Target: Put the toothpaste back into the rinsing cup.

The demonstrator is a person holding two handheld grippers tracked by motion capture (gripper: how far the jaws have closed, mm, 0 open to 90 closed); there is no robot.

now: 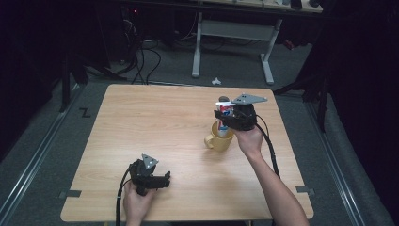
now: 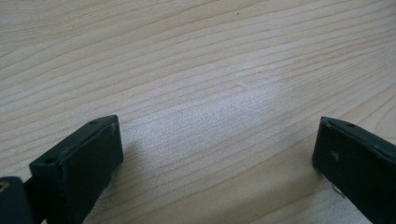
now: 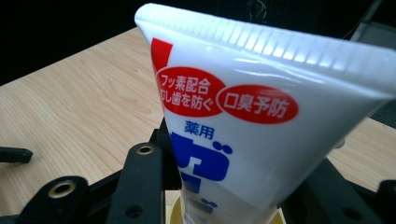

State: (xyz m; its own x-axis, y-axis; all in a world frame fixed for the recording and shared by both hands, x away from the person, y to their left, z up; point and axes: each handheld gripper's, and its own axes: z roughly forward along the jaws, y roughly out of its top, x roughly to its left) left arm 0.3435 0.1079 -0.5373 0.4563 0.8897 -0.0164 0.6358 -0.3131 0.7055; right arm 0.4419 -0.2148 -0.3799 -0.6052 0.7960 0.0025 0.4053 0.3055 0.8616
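The right tongs (image 1: 225,117) grip the toothpaste tube (image 1: 224,115) upright with its lower end apparently already inside the yellow mug (image 1: 219,139) on the table (image 1: 155,122), release remaining, while the left tongs (image 1: 165,179) rest wide and empty.

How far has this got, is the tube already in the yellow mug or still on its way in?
Nearly there. The right gripper is shut on the toothpaste tube, held upright with its lower end inside the yellow mug, crimped end up. Whether it touches the bottom cannot be told. Probably left: open the jaws and draw the hand away. The left gripper rests open over bare table, holding nothing.
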